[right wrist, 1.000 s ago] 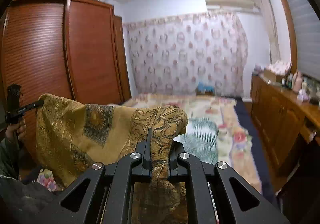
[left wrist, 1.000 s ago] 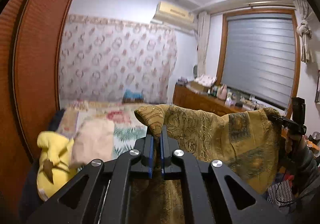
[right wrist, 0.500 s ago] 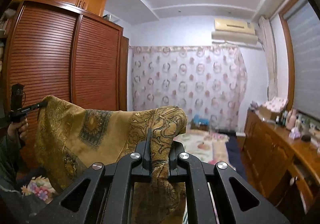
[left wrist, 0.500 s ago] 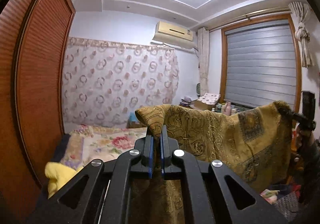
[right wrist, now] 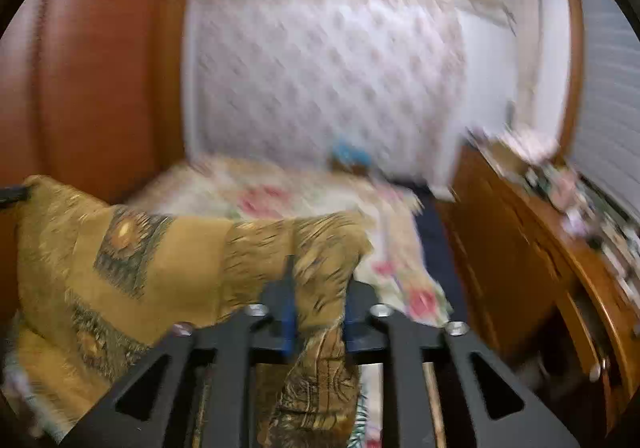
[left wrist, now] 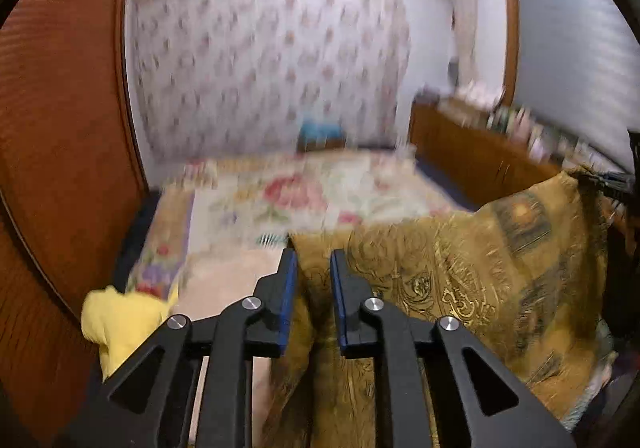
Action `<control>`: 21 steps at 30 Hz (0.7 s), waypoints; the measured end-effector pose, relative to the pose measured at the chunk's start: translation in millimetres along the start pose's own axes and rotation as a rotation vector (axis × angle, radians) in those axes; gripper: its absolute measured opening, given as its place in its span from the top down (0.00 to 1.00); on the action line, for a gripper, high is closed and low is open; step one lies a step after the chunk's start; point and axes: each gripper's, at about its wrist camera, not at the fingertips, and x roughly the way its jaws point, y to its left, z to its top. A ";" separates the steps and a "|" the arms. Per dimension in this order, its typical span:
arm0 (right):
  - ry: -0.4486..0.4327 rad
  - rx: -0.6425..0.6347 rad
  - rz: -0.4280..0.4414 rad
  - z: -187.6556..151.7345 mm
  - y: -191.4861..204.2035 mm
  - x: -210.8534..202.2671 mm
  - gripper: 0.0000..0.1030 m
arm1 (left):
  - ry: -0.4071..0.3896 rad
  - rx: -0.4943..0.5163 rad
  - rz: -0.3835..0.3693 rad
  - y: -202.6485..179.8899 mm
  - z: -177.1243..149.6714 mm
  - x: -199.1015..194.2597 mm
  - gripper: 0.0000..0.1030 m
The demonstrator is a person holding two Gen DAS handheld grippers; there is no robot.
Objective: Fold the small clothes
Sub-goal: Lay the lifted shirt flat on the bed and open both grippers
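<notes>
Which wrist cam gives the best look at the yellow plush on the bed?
Left wrist. The yellow plush sits at the near left corner of the bed, clear of the left gripper though slightly blurred. In the right wrist view it does not appear; the gold cloth fills that side.

Cloth before bed, wardrobe left — dresser right, curtain behind

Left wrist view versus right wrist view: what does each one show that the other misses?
Only the left wrist view shows the yellow plush at the bed's near corner. Only the right wrist view shows the wooden dresser front close up. Both show the gold patterned cloth stretched between the left gripper and right gripper, the floral bed and the patterned curtain.
</notes>
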 end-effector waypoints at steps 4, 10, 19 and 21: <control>0.080 0.053 -0.001 -34.2 -1.1 44.4 0.60 | 0.045 -0.006 -0.026 0.0 -23.7 14.4 0.57; 0.113 0.067 0.065 -79.9 -12.0 45.3 0.48 | 0.083 0.010 -0.092 -16.2 -44.9 9.4 0.24; 0.160 0.064 0.159 -109.6 -37.8 10.4 0.48 | 0.202 0.048 -0.148 -45.5 -89.0 10.7 0.23; 0.184 0.072 0.170 -107.3 -39.3 13.1 0.48 | 0.242 0.063 -0.146 -50.2 -102.8 16.9 0.23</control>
